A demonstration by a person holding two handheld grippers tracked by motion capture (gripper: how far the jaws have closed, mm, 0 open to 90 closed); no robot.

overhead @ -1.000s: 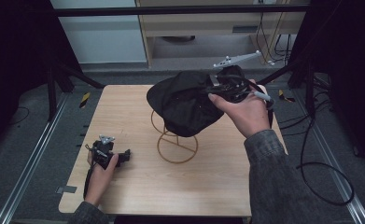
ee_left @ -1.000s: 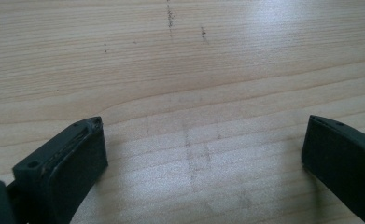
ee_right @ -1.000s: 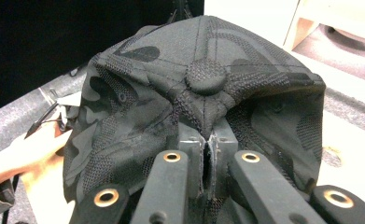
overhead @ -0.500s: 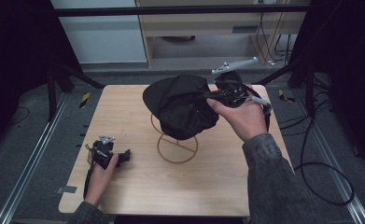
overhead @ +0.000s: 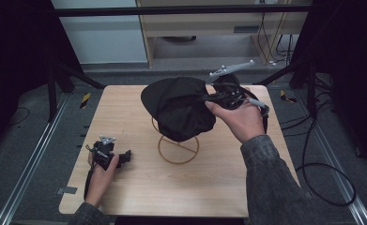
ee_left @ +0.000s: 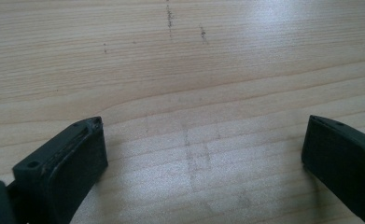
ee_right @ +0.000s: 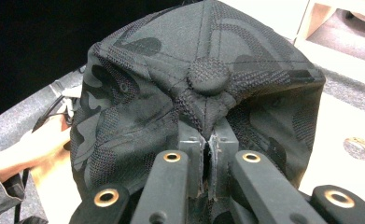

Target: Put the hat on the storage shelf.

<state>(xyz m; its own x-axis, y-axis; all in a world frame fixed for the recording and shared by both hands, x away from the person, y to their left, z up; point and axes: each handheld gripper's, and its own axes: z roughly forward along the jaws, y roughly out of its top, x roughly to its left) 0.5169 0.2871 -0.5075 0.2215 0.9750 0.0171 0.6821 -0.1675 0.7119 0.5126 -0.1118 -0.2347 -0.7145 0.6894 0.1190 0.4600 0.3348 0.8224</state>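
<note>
Cap [overhead: 179, 108] hung in the middle of the high view, a dark fabric one held just above a wire stand [overhead: 178, 147] whose round base ring sat on the wooden table [overhead: 218, 187]. Its right side was pinched by the right gripper [overhead: 217, 96], gripped in the person's right hand [overhead: 240, 117] toward the upper right of the tabletop. In the right gripper view the two jaws stood pressed together on a fold of the cap's [ee_right: 194, 107] crown, right below the round top button [ee_right: 208, 74], with the camouflage-patterned cloth bunched around them. At the lower left of the high view the left gripper [overhead: 107, 153] rested low on the table in the person's left hand [overhead: 101, 176], well apart from the stand. In the left gripper view its black jaws stood wide apart, with bare wood grain between them and nothing held. A cable [overhead: 312, 168] trailed off the table's right edge onto the grey floor.
</note>
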